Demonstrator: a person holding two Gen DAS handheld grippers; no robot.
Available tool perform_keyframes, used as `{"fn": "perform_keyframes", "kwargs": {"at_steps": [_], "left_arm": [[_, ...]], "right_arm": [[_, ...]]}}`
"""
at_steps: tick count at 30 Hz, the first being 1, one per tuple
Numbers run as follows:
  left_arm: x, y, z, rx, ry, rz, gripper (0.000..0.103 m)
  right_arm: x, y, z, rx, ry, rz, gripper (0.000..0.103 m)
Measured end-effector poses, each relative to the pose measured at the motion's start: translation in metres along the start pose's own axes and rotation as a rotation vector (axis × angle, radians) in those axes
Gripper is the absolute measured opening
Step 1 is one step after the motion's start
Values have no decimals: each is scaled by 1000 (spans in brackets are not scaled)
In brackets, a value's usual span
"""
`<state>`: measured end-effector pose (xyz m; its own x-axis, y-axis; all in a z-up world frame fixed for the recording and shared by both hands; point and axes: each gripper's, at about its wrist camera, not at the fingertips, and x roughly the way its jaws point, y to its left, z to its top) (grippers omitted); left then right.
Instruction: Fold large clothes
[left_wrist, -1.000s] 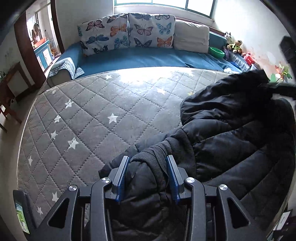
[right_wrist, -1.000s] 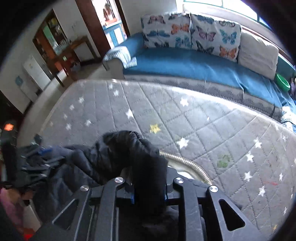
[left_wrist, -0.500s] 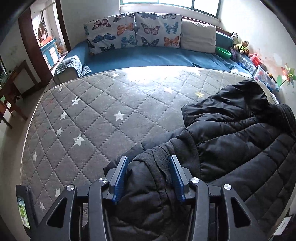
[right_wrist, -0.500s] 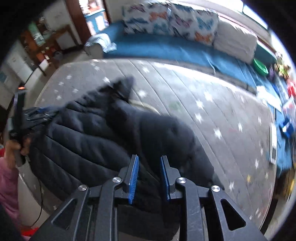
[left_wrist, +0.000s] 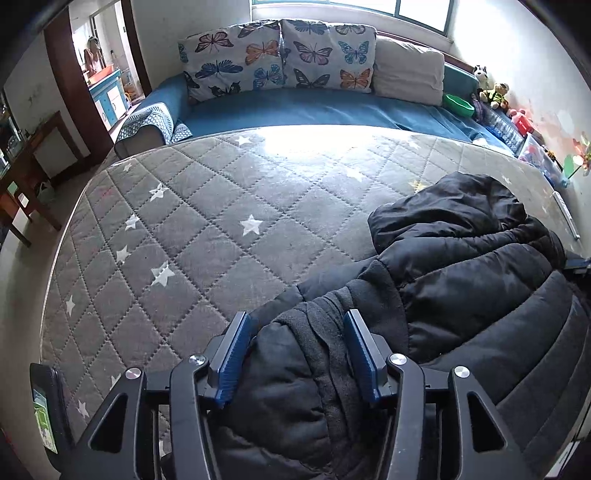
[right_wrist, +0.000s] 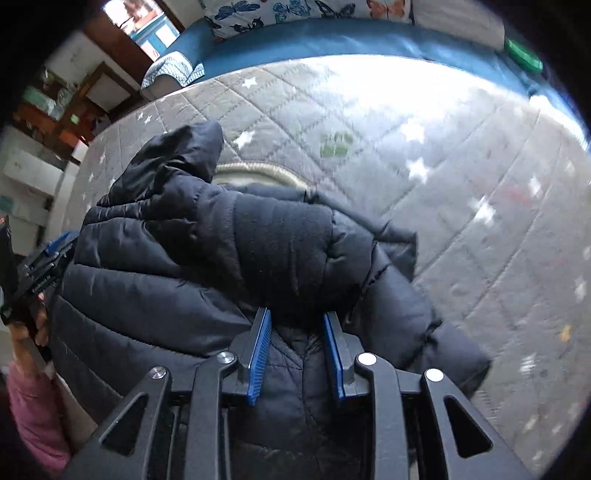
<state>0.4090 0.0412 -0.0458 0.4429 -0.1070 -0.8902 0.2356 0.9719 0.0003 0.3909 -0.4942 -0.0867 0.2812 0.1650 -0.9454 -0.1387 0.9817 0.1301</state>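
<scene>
A large black puffer jacket (left_wrist: 480, 280) lies bunched on the right part of a grey quilted mattress (left_wrist: 229, 221) with white stars. My left gripper (left_wrist: 297, 332) is shut on the jacket's thick dark hem, which fills the gap between its blue pads. In the right wrist view the jacket (right_wrist: 229, 240) is folded over itself, and my right gripper (right_wrist: 297, 332) has its blue pads closed on a fold of it. The left gripper also shows at the left edge of the right wrist view (right_wrist: 40, 266).
A blue sofa (left_wrist: 314, 110) with butterfly pillows (left_wrist: 277, 55) runs along the mattress's far side. Toys and a green bowl (left_wrist: 458, 103) sit at the far right. A phone (left_wrist: 44, 410) lies at the mattress's near left corner. A wooden table (left_wrist: 26, 177) stands at left.
My right gripper has carried its part of the jacket over and down, and the jacket now lies folded over itself. My left gripper has stayed in place, holding the hem.
</scene>
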Motion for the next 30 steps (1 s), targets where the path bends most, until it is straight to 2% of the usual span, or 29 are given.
{"fn": "perform_keyframes", "kwargs": {"at_steps": [2,4,7,9,13,14,16,19,24,28,30], "left_arm": [[0,0,1,-1,1,0,58],[0,0,1,1,2,1,58],[0,1,1,-2,2,4,60],[0,2,2,-9,3,1,61],[2,7,1,-27,7,-21,62],[3,8,1,-31,8,-24,63],[5,10,2,-41,12,-29,64],[8,16,3,-69,25,-43,69],[1,24,1,-124,38,-81,68],[-23,22,-3,-141,27,-89,68],[-41,21,-7,-133,10,-90,67]], "right_arm": [[-13,13,6,-41,-49,-52,32],[-28,32,13,-74,-96,-4,33],[-28,59,25,-123,-113,61,33],[-13,72,33,-150,-91,69,33],[40,72,40,-142,14,4,33],[56,68,40,-121,50,16,33],[68,61,40,-95,48,49,33],[64,51,41,-57,51,80,33],[22,50,26,-83,-2,37,33],[-9,33,6,-84,-30,0,33],[-19,25,-3,-75,-24,-15,38]]}}
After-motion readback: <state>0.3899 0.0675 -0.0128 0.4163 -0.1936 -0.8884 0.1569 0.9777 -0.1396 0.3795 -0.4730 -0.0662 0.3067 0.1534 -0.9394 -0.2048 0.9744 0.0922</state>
